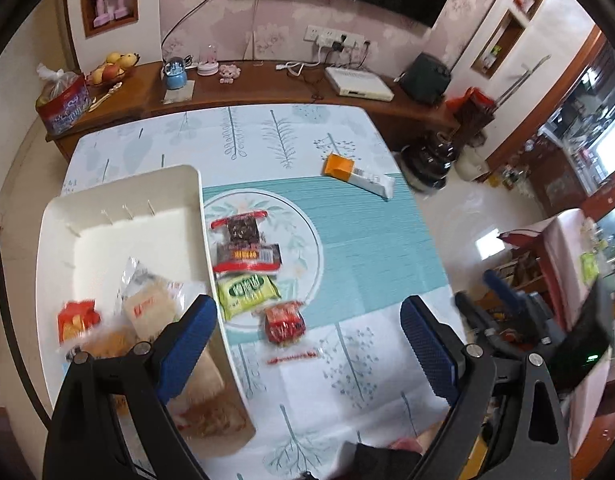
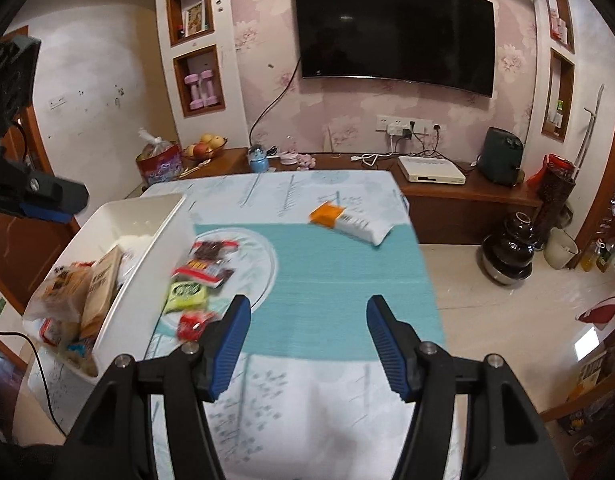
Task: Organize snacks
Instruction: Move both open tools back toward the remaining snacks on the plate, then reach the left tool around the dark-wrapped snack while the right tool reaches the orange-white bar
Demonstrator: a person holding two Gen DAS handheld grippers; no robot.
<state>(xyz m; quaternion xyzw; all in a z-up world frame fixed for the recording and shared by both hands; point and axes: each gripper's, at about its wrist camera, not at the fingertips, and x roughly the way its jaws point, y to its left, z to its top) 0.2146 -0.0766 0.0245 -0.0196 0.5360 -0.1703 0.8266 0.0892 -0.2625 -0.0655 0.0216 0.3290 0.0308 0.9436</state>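
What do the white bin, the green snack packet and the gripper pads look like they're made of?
White bin: likely rigid plastic, smooth and slightly glossy, with moulded ribs inside.
Green snack packet: thin plastic film, shiny and crinkled, with a crimped edge.
Blue pads on the right gripper: probably rubber, matte with fine ridges; on the left gripper they look dimpled. Both sets of jaws stand open, empty.

hand-held gripper (image 2: pixel 308 322) | black frame | ribbed blue pads | silver screws

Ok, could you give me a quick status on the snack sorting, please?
Both grippers open, empty: left, right. Bin part-filled. Four packets beside it, orange-white pack far off. Nothing in the way.
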